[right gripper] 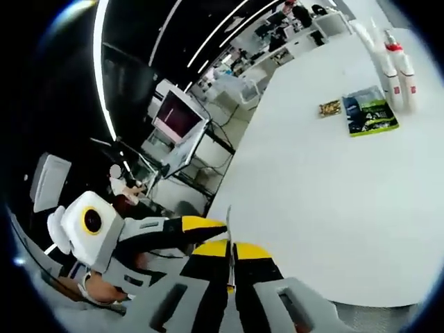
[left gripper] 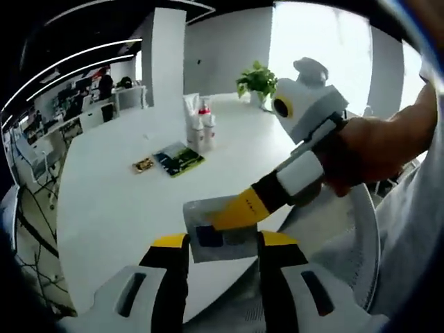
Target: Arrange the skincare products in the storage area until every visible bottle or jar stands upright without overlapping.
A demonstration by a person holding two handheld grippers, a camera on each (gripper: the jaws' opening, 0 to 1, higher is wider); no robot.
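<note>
A flat silver sachet point(left gripper: 223, 234) with a dark blue patch hangs over the near table edge. My right gripper point(left gripper: 239, 211) reaches in from the right, held by a hand, and is shut on the sachet. My left gripper point(left gripper: 223, 244) stands open, its yellow-tipped jaws on either side of the sachet. In the right gripper view the sachet point(right gripper: 228, 225) shows edge-on, pinched by my right gripper point(right gripper: 229, 251), and the left gripper point(right gripper: 201, 223) comes in from the left. White tubes and red-capped bottles point(left gripper: 200, 123) point(right gripper: 394, 64) stand upright together far across the table.
On the round white table point(left gripper: 111, 201) lie a green packet point(left gripper: 178, 158) point(right gripper: 368, 109) and a small brown packet point(left gripper: 143, 164) point(right gripper: 329, 107). A potted plant point(left gripper: 257, 80) stands at the far edge. A white mesh chair point(left gripper: 350, 243) is at the right. Office desks lie beyond.
</note>
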